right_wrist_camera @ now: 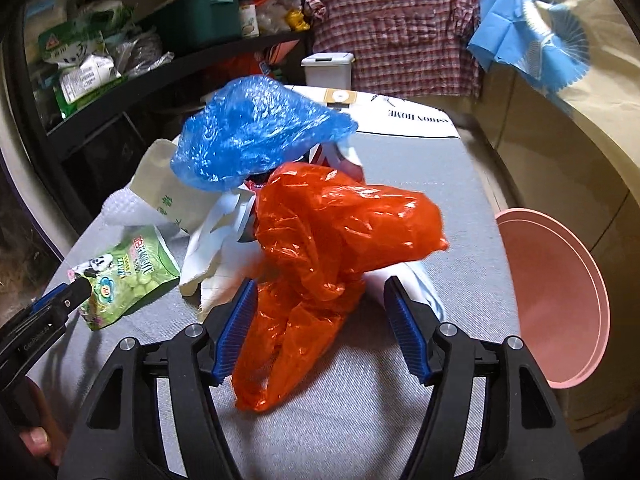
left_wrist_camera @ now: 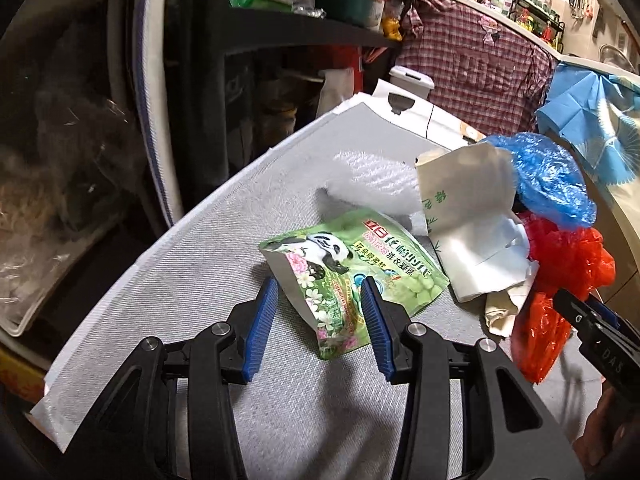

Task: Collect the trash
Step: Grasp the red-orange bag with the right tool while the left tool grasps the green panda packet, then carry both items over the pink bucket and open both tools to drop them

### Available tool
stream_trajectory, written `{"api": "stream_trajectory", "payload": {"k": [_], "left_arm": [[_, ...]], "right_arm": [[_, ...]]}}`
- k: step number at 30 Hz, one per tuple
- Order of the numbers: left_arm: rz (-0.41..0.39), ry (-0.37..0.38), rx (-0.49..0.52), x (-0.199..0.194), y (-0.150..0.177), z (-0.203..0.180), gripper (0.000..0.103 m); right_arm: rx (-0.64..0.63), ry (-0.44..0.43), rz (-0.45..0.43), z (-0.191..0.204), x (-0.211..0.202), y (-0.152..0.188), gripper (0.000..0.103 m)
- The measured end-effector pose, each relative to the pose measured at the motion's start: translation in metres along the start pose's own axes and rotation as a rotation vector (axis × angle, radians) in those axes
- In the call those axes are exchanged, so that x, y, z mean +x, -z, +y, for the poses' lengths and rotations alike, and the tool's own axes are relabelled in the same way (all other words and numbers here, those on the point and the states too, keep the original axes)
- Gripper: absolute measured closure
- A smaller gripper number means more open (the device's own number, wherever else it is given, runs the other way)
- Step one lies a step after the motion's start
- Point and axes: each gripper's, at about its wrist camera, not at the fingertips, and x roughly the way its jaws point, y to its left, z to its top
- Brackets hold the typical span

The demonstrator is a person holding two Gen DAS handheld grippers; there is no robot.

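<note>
I am holding my left gripper (left_wrist_camera: 322,316) over the grey padded surface (left_wrist_camera: 192,280), its blue pads standing about half apart and gripping nothing; the near corner of the green panda pouch (left_wrist_camera: 352,276) is lying between them, though I cannot tell whether either pad is touching it. The pouch is lying flat near the surface's left edge, its long axis running diagonally from that near corner away towards the heap of trash at the middle. My right gripper (right_wrist_camera: 320,320) is hanging with its jaws wide apart over the orange plastic bag (right_wrist_camera: 332,256), whose crumpled body is sitting between the pads without being pinched; the bag's long axis is running from a loose tail near me up towards the far end of the surface. A blue plastic bag (right_wrist_camera: 256,136) is resting on top of the heap behind it, beside white paper bags (left_wrist_camera: 472,240). A pink basin (right_wrist_camera: 556,300) is standing just off the right edge.
</note>
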Motion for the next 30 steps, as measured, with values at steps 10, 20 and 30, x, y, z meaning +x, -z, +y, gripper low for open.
{"api": "stream_trajectory", "payload": {"k": [10, 20, 30], "left_arm": [[0.014, 0.015, 0.006, 0.010, -0.004, -0.004, 0.077], [-0.069, 0.041, 0.045, -0.016, -0.005, -0.010, 0.092], [-0.157, 0.065, 0.081, -0.051, -0.006, -0.016, 0.100]], "right_arm": [[-0.035, 0.018, -0.013, 0.002, 0.005, 0.000, 0.057], [-0.026, 0.020, -0.063, -0.001, -0.021, 0.001, 0.062], [-0.016, 0.048, -0.113, -0.010, -0.057, 0.009, 0.062]]}}
